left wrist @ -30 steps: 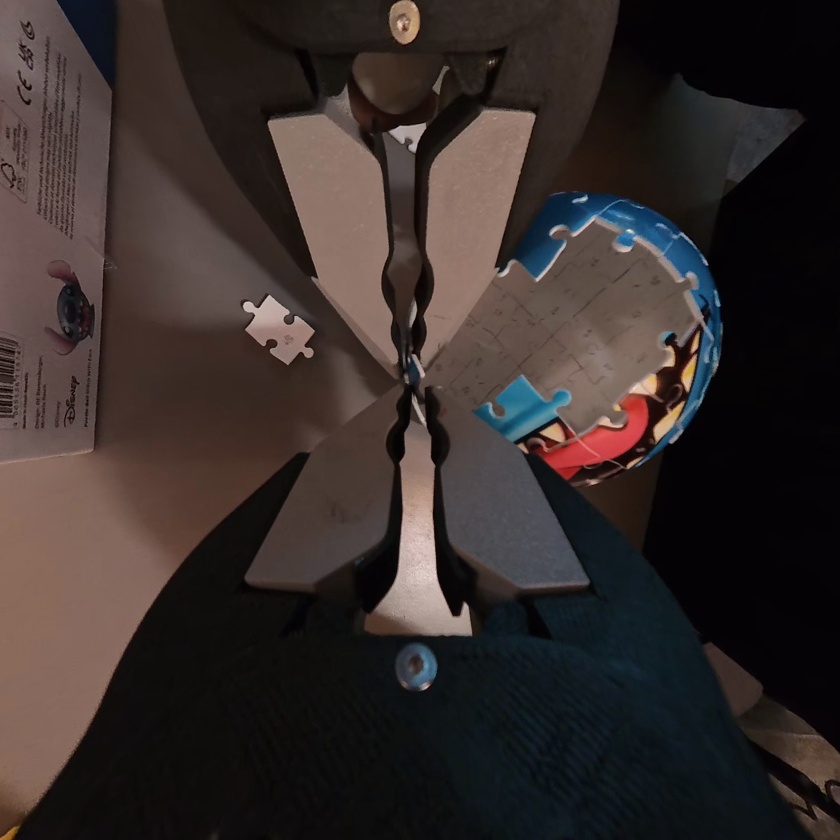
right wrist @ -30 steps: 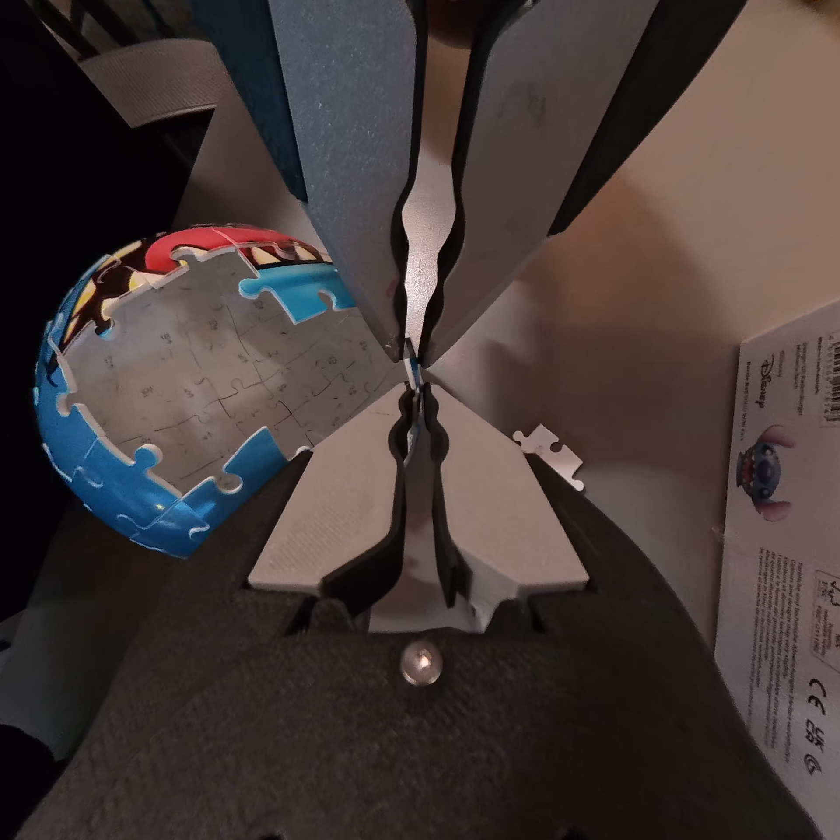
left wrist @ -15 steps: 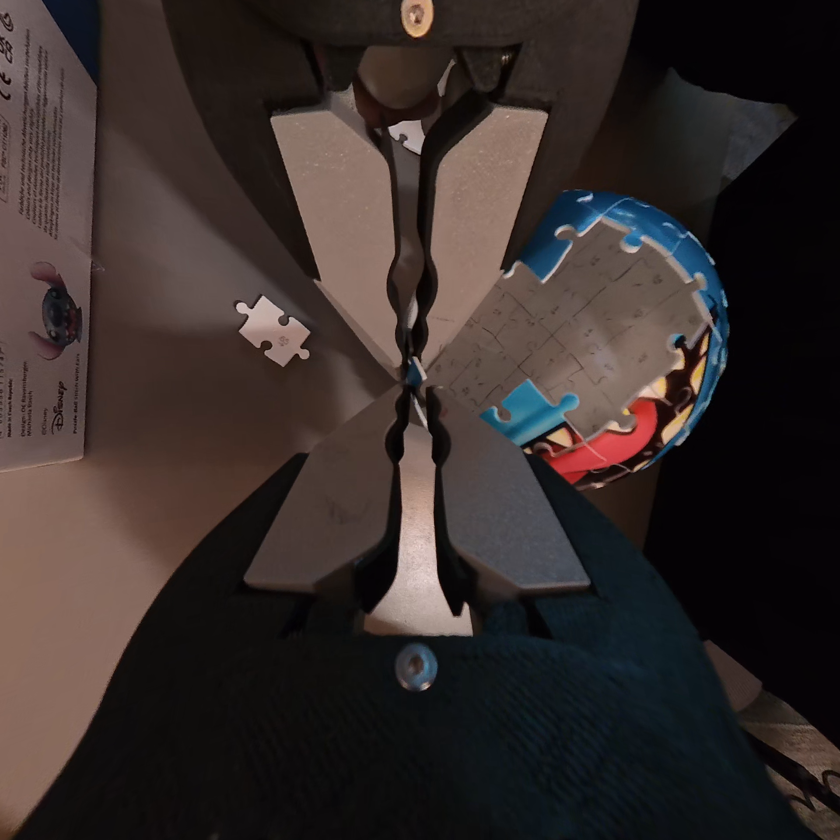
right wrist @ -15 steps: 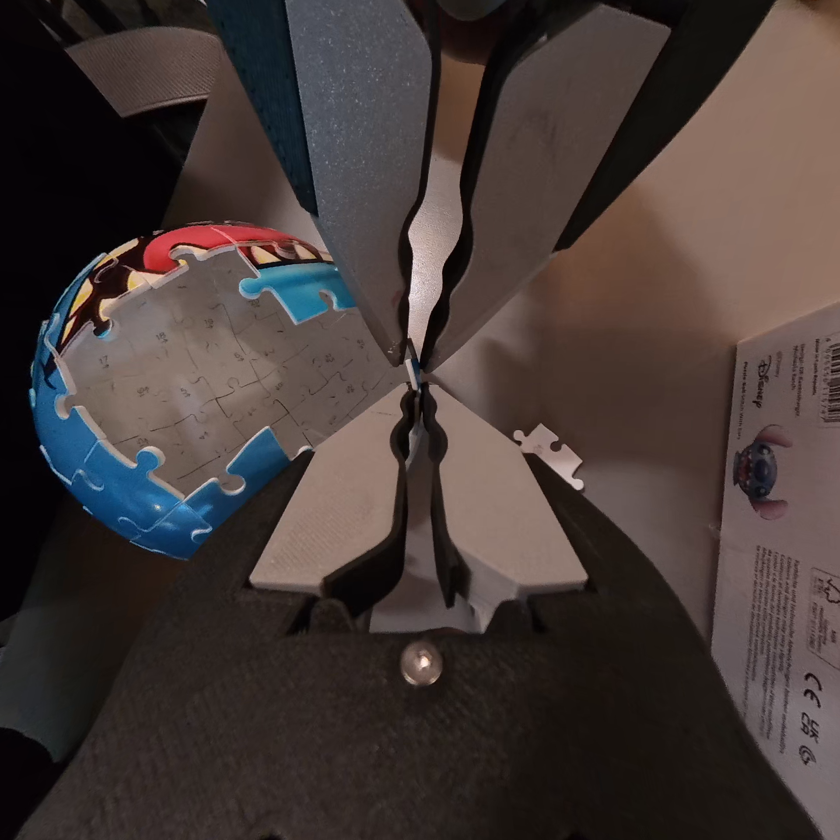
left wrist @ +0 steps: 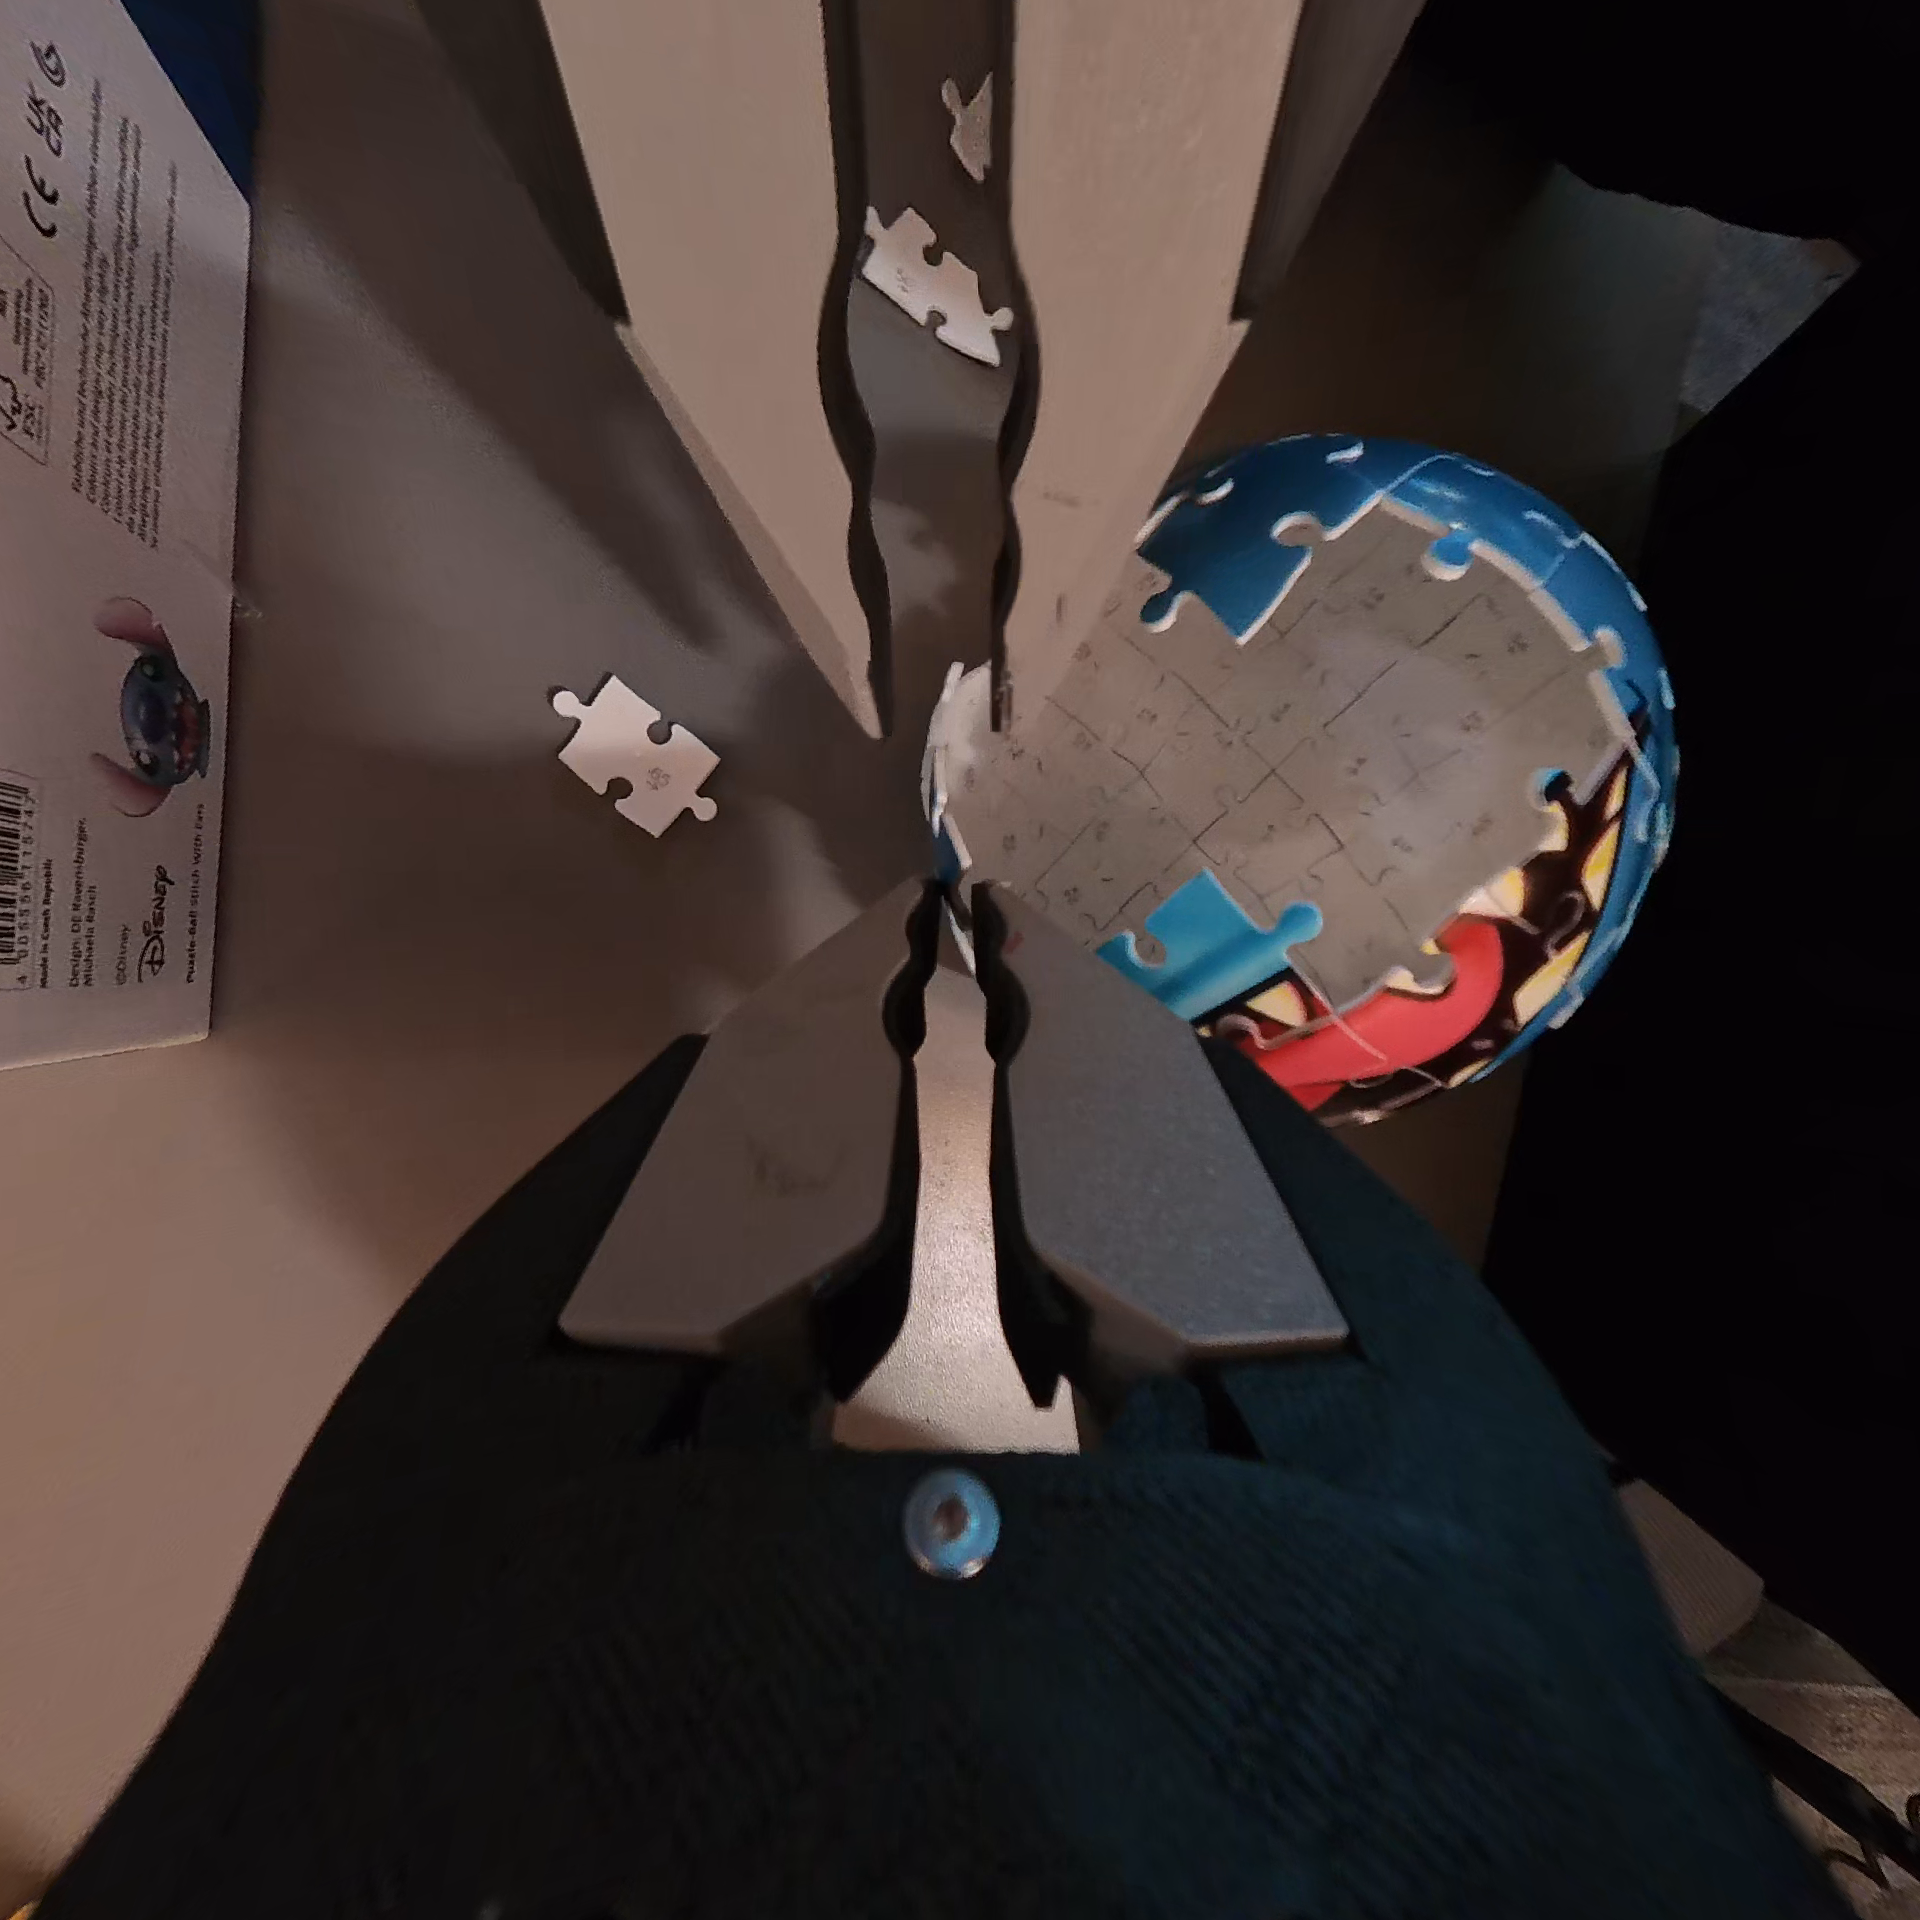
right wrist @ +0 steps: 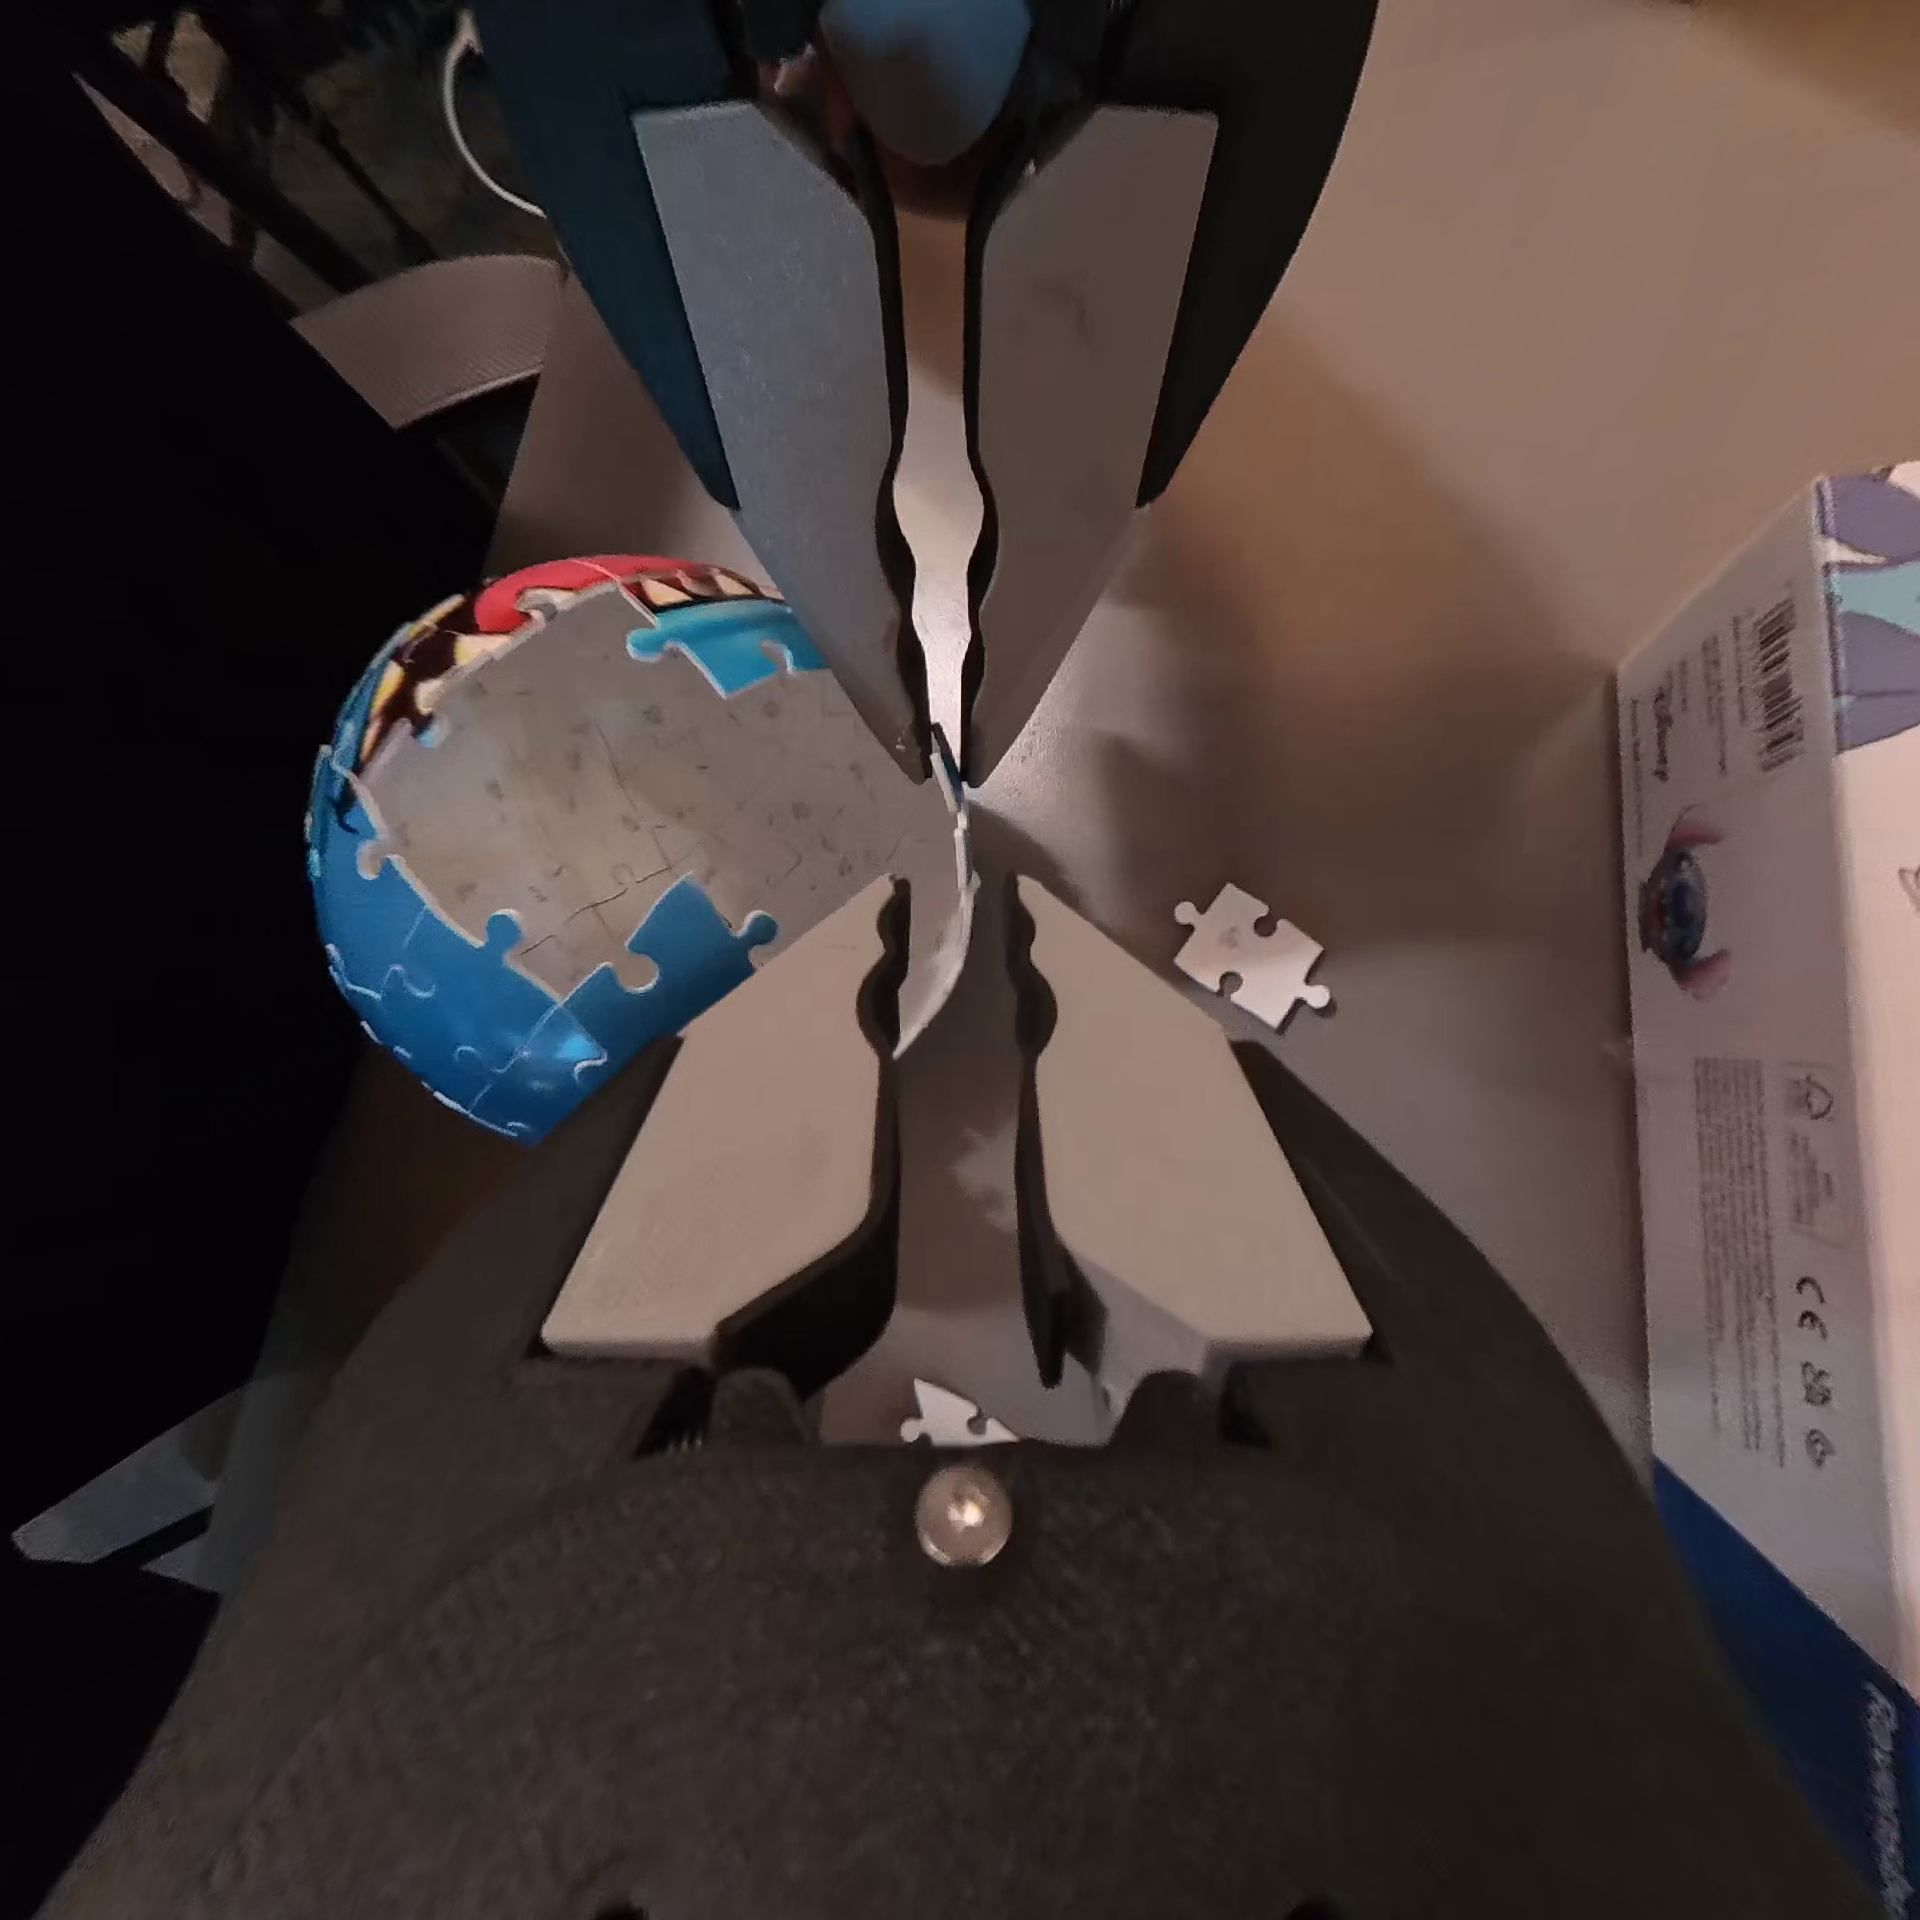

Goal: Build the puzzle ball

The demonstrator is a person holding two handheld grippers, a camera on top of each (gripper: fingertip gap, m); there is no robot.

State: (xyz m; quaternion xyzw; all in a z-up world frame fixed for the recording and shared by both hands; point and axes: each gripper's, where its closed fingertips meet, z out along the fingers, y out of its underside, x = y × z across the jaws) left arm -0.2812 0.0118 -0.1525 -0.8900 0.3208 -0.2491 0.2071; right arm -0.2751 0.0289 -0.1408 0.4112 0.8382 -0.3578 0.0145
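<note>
The half-built puzzle ball (left wrist: 1299, 748) is a blue, red and yellow shell with its grey inside turned toward both cameras; it also shows in the right wrist view (right wrist: 623, 810). My left gripper (left wrist: 956, 894) is shut on the shell's rim and holds it above the table; it enters the right wrist view from the top (right wrist: 940, 758). My right gripper (right wrist: 958, 883) is open, its fingers either side of the same rim without clamping it. It faces the left one tip to tip, and in the left wrist view (left wrist: 940, 717) it comes from the top.
A loose grey-backed puzzle piece (left wrist: 639, 769) lies on the beige table beside the grippers, also in the right wrist view (right wrist: 1252, 971). Two more pieces (left wrist: 935, 281) lie under the right gripper. The puzzle box (right wrist: 1766, 1039) stands at the side. Beyond the ball the table ends in darkness. Less than 4 cm separates the two grippers' tips. From the right gripper's tips to the loose grey-backed puzzle piece (left wrist: 639, 769) is close to 8 cm. Seen from the right wrist view (right wrist: 1247, 943) as well.
My right gripper has opened and let go of the ball's rim, drawing back slightly. My left gripper still clamps the rim. The ball has barely moved.
</note>
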